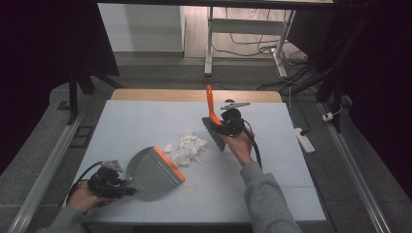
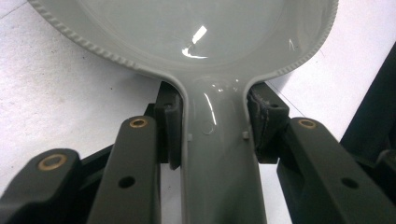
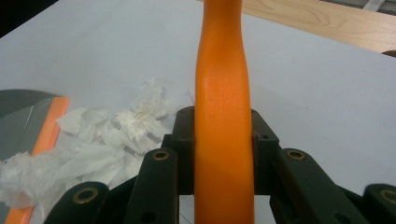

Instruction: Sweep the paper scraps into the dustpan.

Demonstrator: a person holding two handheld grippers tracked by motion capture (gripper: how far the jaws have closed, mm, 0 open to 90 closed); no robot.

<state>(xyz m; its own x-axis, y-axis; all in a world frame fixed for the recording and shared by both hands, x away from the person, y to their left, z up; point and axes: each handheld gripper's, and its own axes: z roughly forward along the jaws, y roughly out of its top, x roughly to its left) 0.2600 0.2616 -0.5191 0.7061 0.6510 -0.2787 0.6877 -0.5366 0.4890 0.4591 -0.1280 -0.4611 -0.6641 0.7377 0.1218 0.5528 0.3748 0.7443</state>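
Note:
A grey dustpan [image 1: 154,173] with an orange lip [image 1: 170,164] rests on the table at the front left. My left gripper [image 1: 127,188] is shut on its grey handle [image 2: 219,154], which runs between the pads [image 2: 171,130]. A pile of crumpled white paper scraps [image 1: 187,146] lies at the table's middle, just beyond the lip. My right gripper [image 1: 219,127] is shut on the orange handle [image 3: 223,116] of a hand brush [image 1: 214,132], held right of the scraps with the handle pointing up and away. The scraps [image 3: 93,140] and the pan's lip [image 3: 46,135] appear left of that handle.
The table [image 1: 291,160] has a white top with a wooden strip [image 1: 194,95] along its far edge. Beyond it stand white desk legs [image 1: 210,43] and loose cables [image 1: 291,63] on the floor. A power strip [image 1: 305,140] lies on the floor at the right.

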